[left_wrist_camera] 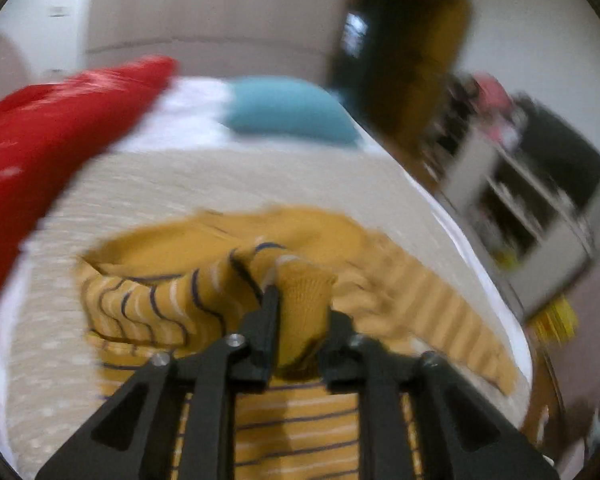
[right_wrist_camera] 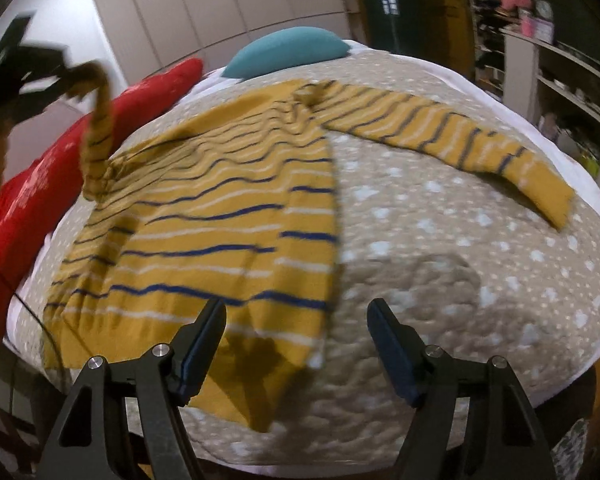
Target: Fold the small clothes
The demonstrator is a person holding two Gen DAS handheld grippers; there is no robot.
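Observation:
A small mustard-yellow sweater (right_wrist_camera: 228, 208) with blue and white stripes lies spread on a beige dotted bedspread (right_wrist_camera: 440, 280). Its right sleeve (right_wrist_camera: 452, 136) stretches out flat to the right. My left gripper (left_wrist_camera: 300, 300) is shut on the cuff of the left sleeve (left_wrist_camera: 304, 296) and holds it lifted above the sweater body; in the right wrist view it shows at the upper left (right_wrist_camera: 40, 76) with the sleeve hanging from it. My right gripper (right_wrist_camera: 296, 320) is open and empty, hovering over the sweater's lower hem.
A red pillow (right_wrist_camera: 80, 152) lies along the left side of the bed and a teal pillow (right_wrist_camera: 288, 50) at the far end. White shelves (right_wrist_camera: 560, 84) with clutter stand to the right of the bed. A cupboard wall stands behind.

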